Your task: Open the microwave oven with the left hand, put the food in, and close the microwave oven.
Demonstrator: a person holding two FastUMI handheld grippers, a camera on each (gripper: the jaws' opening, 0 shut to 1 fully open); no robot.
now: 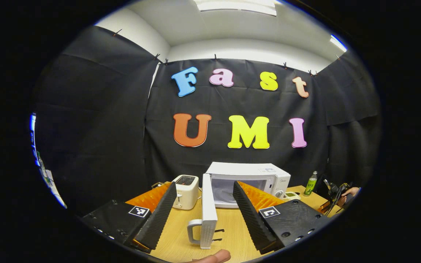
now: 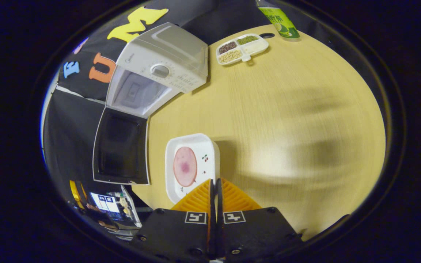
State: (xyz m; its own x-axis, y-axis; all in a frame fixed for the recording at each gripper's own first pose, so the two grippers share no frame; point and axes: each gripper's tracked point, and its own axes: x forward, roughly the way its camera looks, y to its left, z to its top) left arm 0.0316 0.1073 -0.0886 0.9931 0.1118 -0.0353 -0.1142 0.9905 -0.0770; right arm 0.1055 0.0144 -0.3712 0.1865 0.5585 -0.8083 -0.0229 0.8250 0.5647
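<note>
The white microwave [image 1: 249, 175] stands at the back of the wooden table [image 1: 232, 226]. Its door [image 1: 209, 208] is swung wide open, edge-on to me, handle [image 1: 194, 232] at the near end. My left gripper [image 1: 204, 183] is open, one finger on each side of the door and not touching it. In the right gripper view, a white rectangular plate [image 2: 192, 146] carries a round pink slice of food [image 2: 185, 166]. My right gripper [image 2: 216, 182] is shut on the plate's near rim. The microwave [image 2: 159, 69] and its open dark door [image 2: 121, 146] lie to the plate's left.
A white toaster [image 1: 185, 191] stands left of the microwave. A sectioned dish of beans [image 2: 241, 47] and a green bottle [image 2: 278, 18] sit beyond it. At the far right of the left gripper view, a hand [image 1: 349, 191] holds the other gripper [image 1: 336, 199].
</note>
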